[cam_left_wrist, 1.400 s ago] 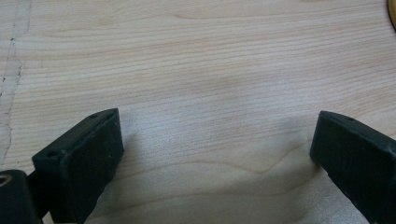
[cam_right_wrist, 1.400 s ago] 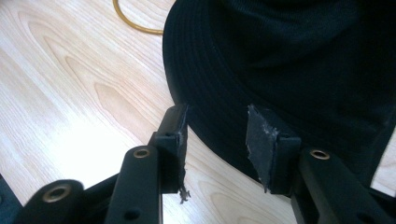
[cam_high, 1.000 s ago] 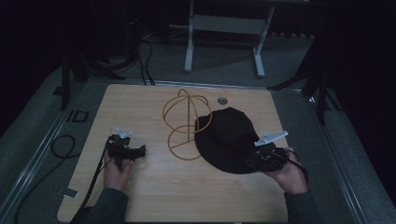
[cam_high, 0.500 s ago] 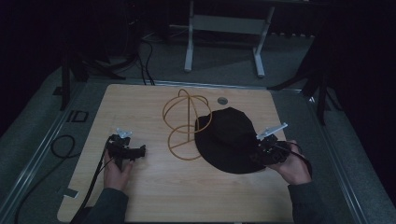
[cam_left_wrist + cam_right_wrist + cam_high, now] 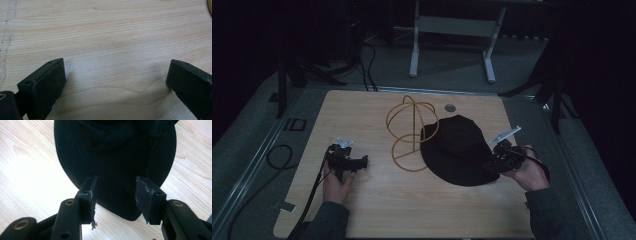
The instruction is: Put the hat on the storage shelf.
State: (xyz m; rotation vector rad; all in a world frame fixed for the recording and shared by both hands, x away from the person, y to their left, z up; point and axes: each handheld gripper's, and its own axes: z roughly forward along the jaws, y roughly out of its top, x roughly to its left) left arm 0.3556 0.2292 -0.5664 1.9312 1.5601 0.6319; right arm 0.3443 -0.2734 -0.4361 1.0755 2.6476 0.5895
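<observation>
A black brimmed hat (image 5: 459,147) lies flat on the wooden table (image 5: 362,210), right of centre. Its left brim overlaps a gold wire hat stand (image 5: 411,131). My right gripper (image 5: 488,164) sits at the hat's right brim. In the right gripper view its jaws (image 5: 116,187) have just been opening and stand apart over the brim edge of the hat (image 5: 112,152), with the pads off the cloth. My left gripper (image 5: 363,161) rests at the table's left, apart from the hat. Its jaws (image 5: 115,75) are wide open above bare wood, with nothing between them.
A round grey grommet (image 5: 450,107) sits in the table behind the stand. A black cable (image 5: 277,155) loops off the left edge, near a label (image 5: 298,124) and a tape scrap (image 5: 286,205). Metal frame legs (image 5: 414,45) stand on the floor beyond the table.
The right gripper has shifted slightly right and farther up the brim, and its jaws stand wider. The hat, the stand and the left hand have kept still.
</observation>
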